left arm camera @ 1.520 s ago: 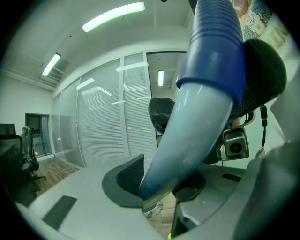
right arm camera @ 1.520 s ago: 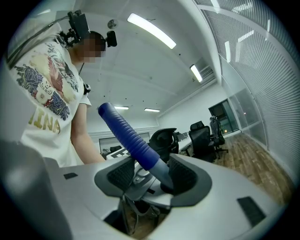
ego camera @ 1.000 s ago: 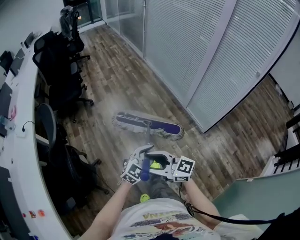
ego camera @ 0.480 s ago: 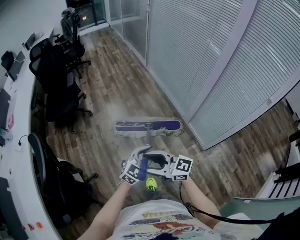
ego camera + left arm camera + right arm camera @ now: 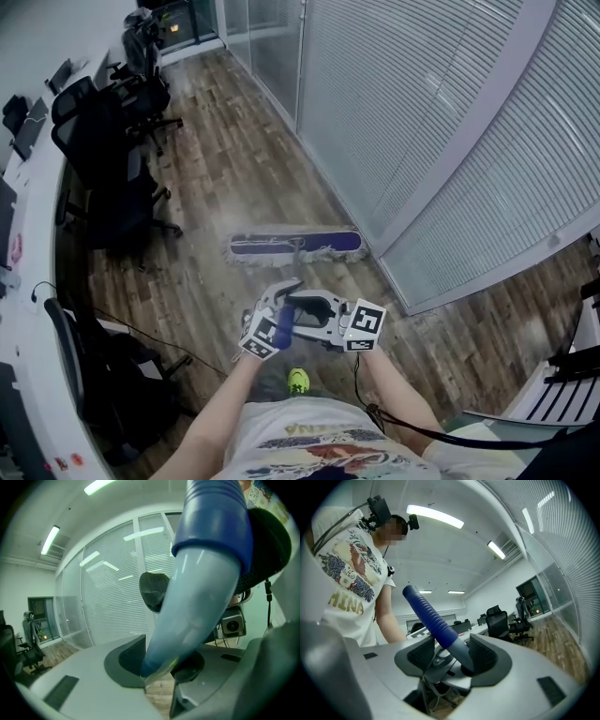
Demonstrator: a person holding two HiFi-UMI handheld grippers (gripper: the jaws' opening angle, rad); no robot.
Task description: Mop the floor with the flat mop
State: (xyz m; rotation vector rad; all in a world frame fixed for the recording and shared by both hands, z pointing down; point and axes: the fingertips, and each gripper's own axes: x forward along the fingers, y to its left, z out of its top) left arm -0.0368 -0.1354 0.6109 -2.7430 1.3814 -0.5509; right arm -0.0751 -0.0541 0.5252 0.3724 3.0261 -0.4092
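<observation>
The flat mop's purple head (image 5: pixel 295 247) with its white fringe lies flat on the wood floor, close to the blind-covered glass wall. Its pole runs back to a blue handle grip (image 5: pixel 284 330) in front of my body. My left gripper (image 5: pixel 277 324) is shut on that blue grip (image 5: pixel 201 588) from the left; its jaws have just been closing, with the handle between them. My right gripper (image 5: pixel 309 317) is shut on the handle from the right. In the right gripper view the ribbed blue grip (image 5: pixel 433 618) and grey pole sit between the dark pads (image 5: pixel 483 656).
Black office chairs (image 5: pixel 103 173) stand along a curved white desk (image 5: pixel 33 309) at the left. A black bag (image 5: pixel 122 394) lies by the desk. The glass wall with blinds (image 5: pixel 422 141) runs along the right. A green shoe (image 5: pixel 298 380) shows below the grippers.
The mop head has swung from slanted to level and been pushed further along the floor beside the glass wall. Both grippers travelled with it, still on the handle.
</observation>
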